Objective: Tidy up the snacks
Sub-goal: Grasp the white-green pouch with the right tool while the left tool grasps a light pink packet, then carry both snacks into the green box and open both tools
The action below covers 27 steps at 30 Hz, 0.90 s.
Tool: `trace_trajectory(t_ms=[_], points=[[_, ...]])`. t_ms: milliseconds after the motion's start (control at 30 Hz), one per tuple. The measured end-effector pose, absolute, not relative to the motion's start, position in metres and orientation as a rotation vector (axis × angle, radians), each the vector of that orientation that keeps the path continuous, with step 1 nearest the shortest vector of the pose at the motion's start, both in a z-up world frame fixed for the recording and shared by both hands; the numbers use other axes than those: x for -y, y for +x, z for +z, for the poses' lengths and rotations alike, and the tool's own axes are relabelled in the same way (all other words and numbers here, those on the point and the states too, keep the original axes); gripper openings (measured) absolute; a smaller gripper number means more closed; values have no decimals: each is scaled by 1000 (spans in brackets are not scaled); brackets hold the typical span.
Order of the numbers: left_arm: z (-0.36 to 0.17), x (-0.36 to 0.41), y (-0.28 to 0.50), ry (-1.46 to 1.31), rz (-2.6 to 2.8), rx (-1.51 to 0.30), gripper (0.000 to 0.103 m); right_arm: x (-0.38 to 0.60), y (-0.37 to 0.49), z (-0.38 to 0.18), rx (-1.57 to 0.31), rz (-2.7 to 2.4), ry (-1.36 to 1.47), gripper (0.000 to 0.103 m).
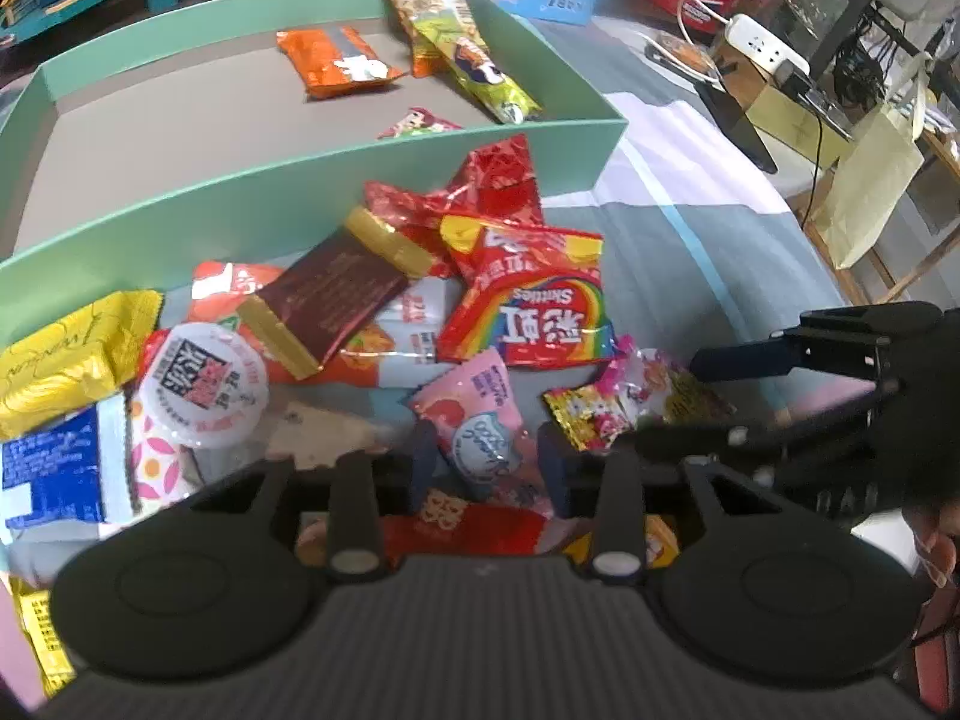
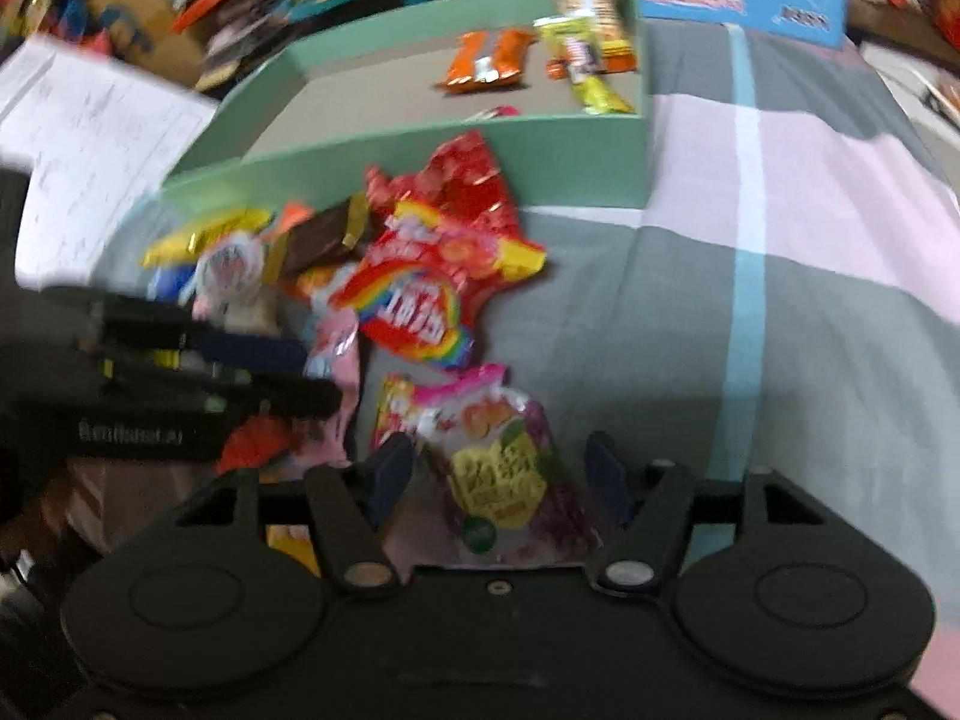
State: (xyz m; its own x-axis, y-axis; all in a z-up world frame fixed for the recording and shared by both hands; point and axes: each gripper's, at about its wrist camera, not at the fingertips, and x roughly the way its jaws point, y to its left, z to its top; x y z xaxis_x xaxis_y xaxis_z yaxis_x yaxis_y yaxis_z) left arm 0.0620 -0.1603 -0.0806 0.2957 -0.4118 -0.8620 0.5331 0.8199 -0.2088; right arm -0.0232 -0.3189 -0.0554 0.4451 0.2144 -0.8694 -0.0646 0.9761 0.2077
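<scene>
- My right gripper [image 2: 498, 474], jaws spread, straddles the clear candy bag [image 2: 510, 480], lying lengthwise between them.
- My left gripper [image 1: 489, 468], jaws spread, flanks the pink packet [image 1: 474, 420].

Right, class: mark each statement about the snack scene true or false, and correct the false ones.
1. The green tray holds an orange packet. True.
2. The Skittles bag lies inside the tray. False: it lies outside, on the cloth in front of it.
3. The left gripper is open around a pink packet. True.
4. The right gripper is shut on nothing. False: its fingers are spread around a clear candy bag.
</scene>
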Motion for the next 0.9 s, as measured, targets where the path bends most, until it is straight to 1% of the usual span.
trace_trajectory(t_ms=[33, 67, 100, 167, 200, 233, 267, 300, 367, 467, 667, 900], points=[[-81, 163, 62, 131, -632, -1107, 44, 316, -26, -56, -1096, 184, 123, 54], [-81, 166, 61, 137, -634, -1111, 47, 313, -30, -55, -1091, 172, 92, 37], [-82, 169, 61, 144, -636, -1114, 49, 311, -31, -55, -1087, 160, 83, 31], [-84, 177, 58, 179, -631, -1106, 50, 315, -34, -54, -1090, 140, 141, 26], [-85, 180, 57, 198, -626, -1097, 50, 319, -35, -54, -1085, 126, 169, 25], [-85, 185, 54, 226, -620, -1086, 46, 321, -37, -54, -1081, 115, 187, 25], [-84, 188, 51, 251, -617, -1071, 31, 323, -38, -54, -1076, 103, 203, 24], [-84, 192, 48, 276, -625, -1061, 31, 325, -40, -53, -1069, 89, 221, 24], [-81, 195, 41, 281, -651, -1050, 27, 331, -41, -52, -1058, 79, 260, 24], [-74, 196, 32, 288, -673, -1021, 26, 338, -45, -48, -1040, 60, 291, 24], [-50, 184, 33, 216, -682, -993, 26, 350, -55, -33, -1005, 41, 336, 24], [-12, 174, 55, 147, -644, -907, 26, 358, -39, -2, -936, 34, 368, 24]])
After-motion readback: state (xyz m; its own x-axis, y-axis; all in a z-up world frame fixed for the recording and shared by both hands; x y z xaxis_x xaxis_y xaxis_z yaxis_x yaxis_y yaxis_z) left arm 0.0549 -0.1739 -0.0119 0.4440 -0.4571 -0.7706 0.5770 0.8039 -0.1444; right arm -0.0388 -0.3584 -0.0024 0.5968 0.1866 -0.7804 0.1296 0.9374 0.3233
